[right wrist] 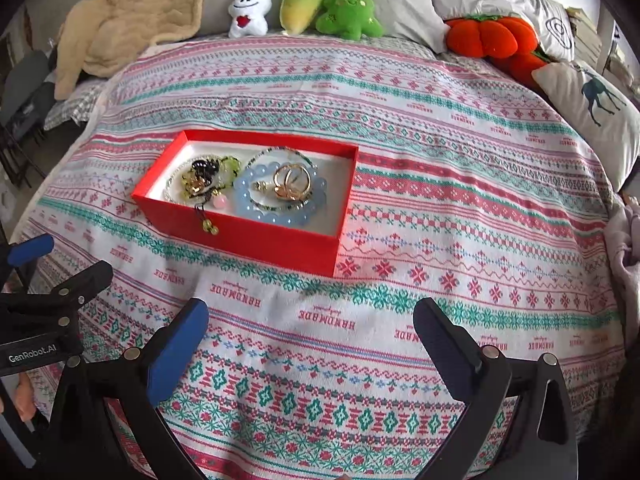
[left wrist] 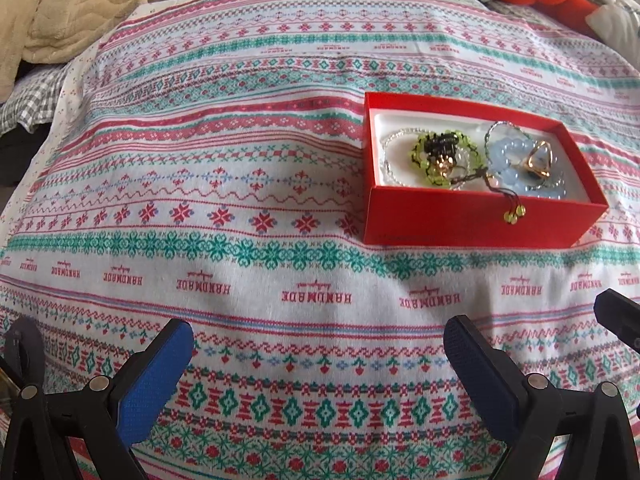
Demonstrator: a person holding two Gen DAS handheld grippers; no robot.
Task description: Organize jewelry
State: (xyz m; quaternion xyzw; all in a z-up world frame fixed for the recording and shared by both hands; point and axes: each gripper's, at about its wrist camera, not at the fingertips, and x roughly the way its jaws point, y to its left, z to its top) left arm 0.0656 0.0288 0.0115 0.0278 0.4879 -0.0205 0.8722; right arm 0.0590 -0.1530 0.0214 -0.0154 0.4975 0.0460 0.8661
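Right wrist view shows the red box (right wrist: 256,236) left of centre on the bed (right wrist: 440,240), jewelry (right wrist: 256,184) heaped inside, one cord (right wrist: 206,218) trailing over its wall. Both the left claw (left wrist: 318,364) and right claw (right wrist: 310,344) gape wide, empty. Sorting looks nearly finished; next likely tucking that cord in.

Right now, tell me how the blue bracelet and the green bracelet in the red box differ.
The blue bracelet is made of large, pale, round beads; the green bracelet has small yellow-green beads mixed with black ones. The blue bracelet lies flat as an open ring with gold rings resting inside it; the green bracelet is bunched up, and its cord hangs over the box's front wall. Both lie in the red box.
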